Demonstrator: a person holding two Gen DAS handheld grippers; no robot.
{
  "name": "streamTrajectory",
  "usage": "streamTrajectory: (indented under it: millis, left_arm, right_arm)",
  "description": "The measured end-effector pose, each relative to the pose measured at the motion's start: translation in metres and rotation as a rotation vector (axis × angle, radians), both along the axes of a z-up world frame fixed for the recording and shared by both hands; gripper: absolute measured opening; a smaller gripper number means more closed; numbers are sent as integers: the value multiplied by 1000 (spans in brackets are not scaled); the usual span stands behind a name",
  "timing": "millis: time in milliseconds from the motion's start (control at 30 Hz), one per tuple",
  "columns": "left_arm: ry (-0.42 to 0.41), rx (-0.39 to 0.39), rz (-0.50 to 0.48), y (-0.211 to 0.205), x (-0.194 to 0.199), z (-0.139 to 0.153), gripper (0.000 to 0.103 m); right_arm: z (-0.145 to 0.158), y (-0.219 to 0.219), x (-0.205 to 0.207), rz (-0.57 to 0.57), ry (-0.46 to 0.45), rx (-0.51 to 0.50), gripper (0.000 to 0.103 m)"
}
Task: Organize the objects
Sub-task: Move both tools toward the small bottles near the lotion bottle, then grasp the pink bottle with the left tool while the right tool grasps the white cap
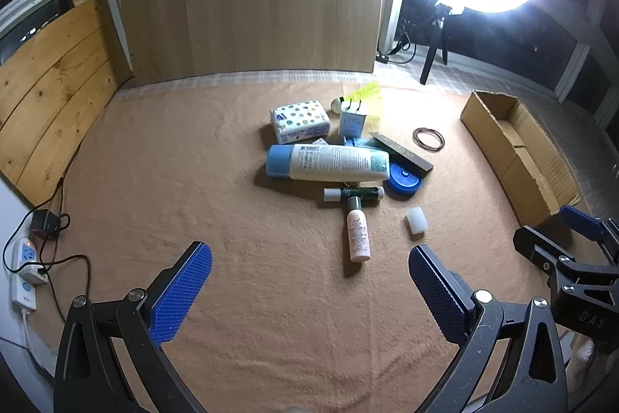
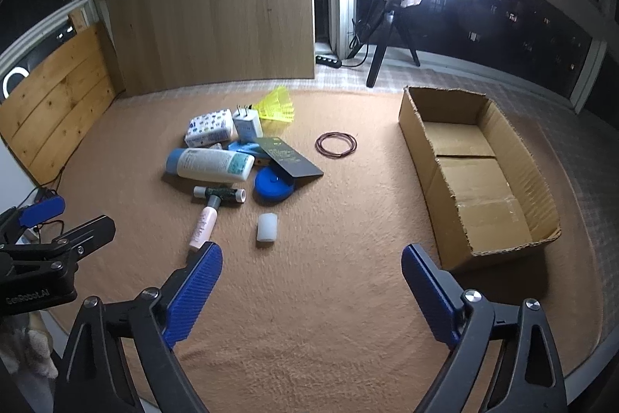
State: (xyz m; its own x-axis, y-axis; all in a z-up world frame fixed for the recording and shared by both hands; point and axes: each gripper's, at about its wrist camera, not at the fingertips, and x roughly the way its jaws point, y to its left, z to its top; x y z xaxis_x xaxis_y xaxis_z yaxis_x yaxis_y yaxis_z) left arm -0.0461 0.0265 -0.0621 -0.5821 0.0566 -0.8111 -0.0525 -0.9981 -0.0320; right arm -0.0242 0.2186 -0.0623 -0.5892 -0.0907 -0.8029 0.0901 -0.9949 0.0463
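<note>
We hold our left claw (image 1: 309, 293) and right claw (image 2: 311, 291) spread wide and empty above the orange cloth (image 2: 309, 297). The clutter, with its white lotion bottle (image 2: 211, 165) and pink bottle (image 2: 203, 225), lies ahead; the cardboard box (image 2: 476, 180) sits well apart to the right.

Ahead of both my tools the orange blanket (image 2: 309, 316) lies bare up to the small white cylinder (image 2: 267, 227) and the pink bottle (image 1: 358, 235). Beyond those, the clutter packs tight around the big lotion bottle (image 1: 332, 163), things touching and overlapping. To my right the open cardboard box (image 2: 418, 126) walls off that side, its inside free.
</note>
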Motion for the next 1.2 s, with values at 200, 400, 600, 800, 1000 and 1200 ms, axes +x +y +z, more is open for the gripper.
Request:
streamTrajectory:
  millis: [200,400,600,800,1000,1200]
  left_arm:
    - [-32,-3,-20,8,-17,-20,101]
    - [-76,2,-39,17,-36,-41,93]
    - [-132,31,-46,22,-55,-61,84]
    - [-186,30,-59,29,-71,-82,75]
    - [-219,30,-61,31,-82,-98,61]
    - [-237,26,-67,34,-89,-108,54]
  right_arm:
    - [-15,-4,-15,23,-60,-30,75]
    - [-34,-9,-34,47,-124,-52,61]
    - [-52,-16,-52,77,-176,-55,56]
    - [-72,-24,-69,100,-233,-64,50]
    - [-87,-29,-82,114,-272,-78,46]
    - [-96,-34,-91,128,-294,-68,40]
